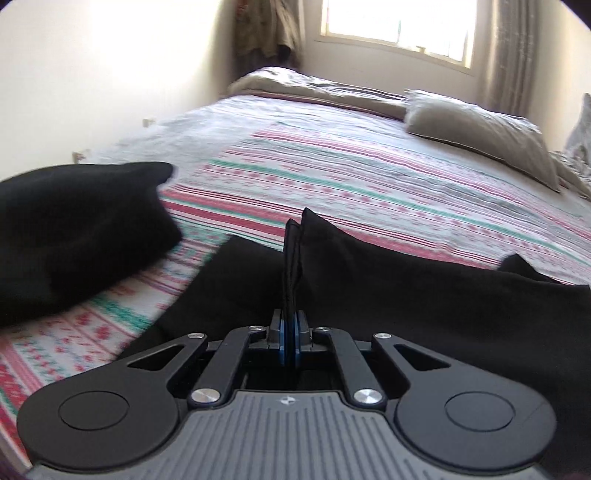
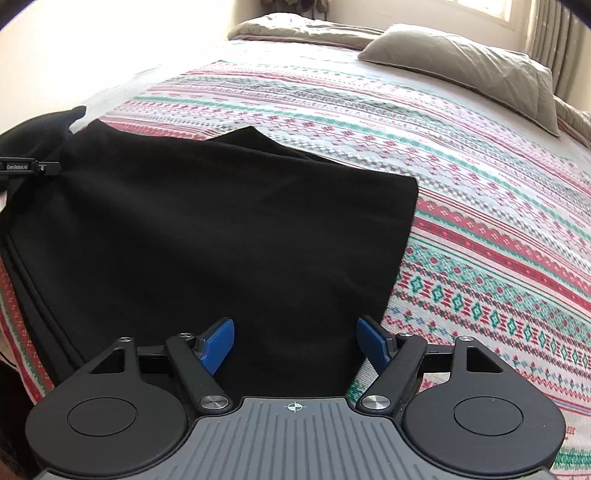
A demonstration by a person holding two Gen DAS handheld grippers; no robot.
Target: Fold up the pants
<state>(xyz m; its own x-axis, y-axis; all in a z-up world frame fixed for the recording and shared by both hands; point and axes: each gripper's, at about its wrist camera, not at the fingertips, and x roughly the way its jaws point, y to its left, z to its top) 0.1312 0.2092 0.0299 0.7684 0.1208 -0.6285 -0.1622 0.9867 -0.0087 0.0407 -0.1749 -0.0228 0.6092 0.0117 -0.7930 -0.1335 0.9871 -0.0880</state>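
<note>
The left gripper point(image 1: 290, 332) has its blue pads pressed together on a bunched edge of the black pants point(image 1: 424, 295), and the pinched cloth stands up in a narrow ridge straight ahead of the fingertips. From that ridge the dark fabric spreads to the right and near side of the left wrist view, lying on the patterned bedspread point(image 1: 332, 177), which carries red, green and white stripes. To the left in the same view sits a second black mass of cloth point(image 1: 74, 232), rounded and heaped on the bedspread, apart from the held part by a strip of bare pattern; whether it belongs to the same garment cannot be told. The right gripper point(image 2: 295, 341) has its blue pads point(image 2: 219, 343) spread wide apart with nothing between them, poised just over the near edge of the pants point(image 2: 221, 229), which here lie flat as a broad dark panel on the bedspread point(image 2: 480, 221), their right edge running straight and their far corner folded. At the left edge of that view the tip of the other gripper point(image 2: 29, 167) meets the cloth. Far off, a tan pillow point(image 1: 480, 133) and a rumpled tan blanket point(image 1: 314, 86) lie at the head of the bed, below a bright window point(image 1: 399, 29) with a curtain point(image 1: 513, 55).
</note>
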